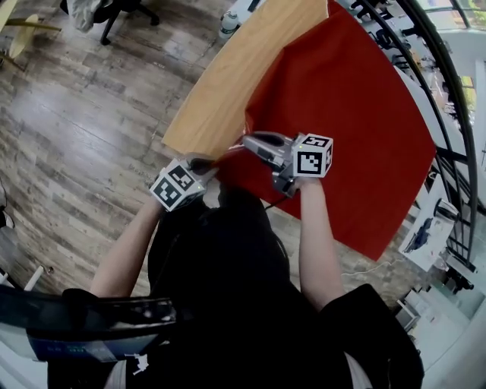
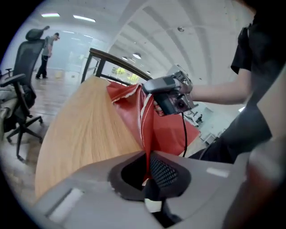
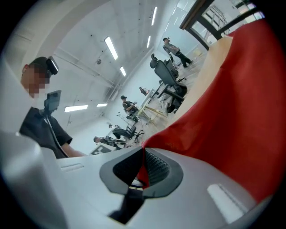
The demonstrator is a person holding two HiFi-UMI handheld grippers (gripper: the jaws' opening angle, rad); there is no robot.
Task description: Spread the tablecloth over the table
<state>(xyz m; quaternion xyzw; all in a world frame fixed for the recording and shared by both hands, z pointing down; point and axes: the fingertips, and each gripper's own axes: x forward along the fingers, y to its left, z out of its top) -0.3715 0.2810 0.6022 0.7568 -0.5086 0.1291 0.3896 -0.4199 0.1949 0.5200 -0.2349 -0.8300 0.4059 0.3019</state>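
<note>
A red tablecloth [image 1: 342, 114] covers the right part of the curved wooden table [image 1: 228, 76]; the left strip of wood is bare. My left gripper [image 1: 206, 164] sits at the table's near corner. In the left gripper view it [image 2: 147, 169] is shut on a folded edge of the cloth [image 2: 146, 129], which rises from the jaws. My right gripper [image 1: 249, 141] is close beside it, just above the cloth's near edge, and shows again across the fold [image 2: 167, 94]. Its jaws [image 3: 143, 169] are shut on the red cloth [image 3: 232, 112], which stretches away over the table [image 3: 210, 62].
A black railing [image 1: 448, 91] curves along the table's far right side. A bottle [image 1: 228, 23] stands by the table's far end. Office chairs [image 2: 18, 98] stand on the wooden floor [image 1: 76, 137] to the left. People stand far off in the room [image 3: 172, 49].
</note>
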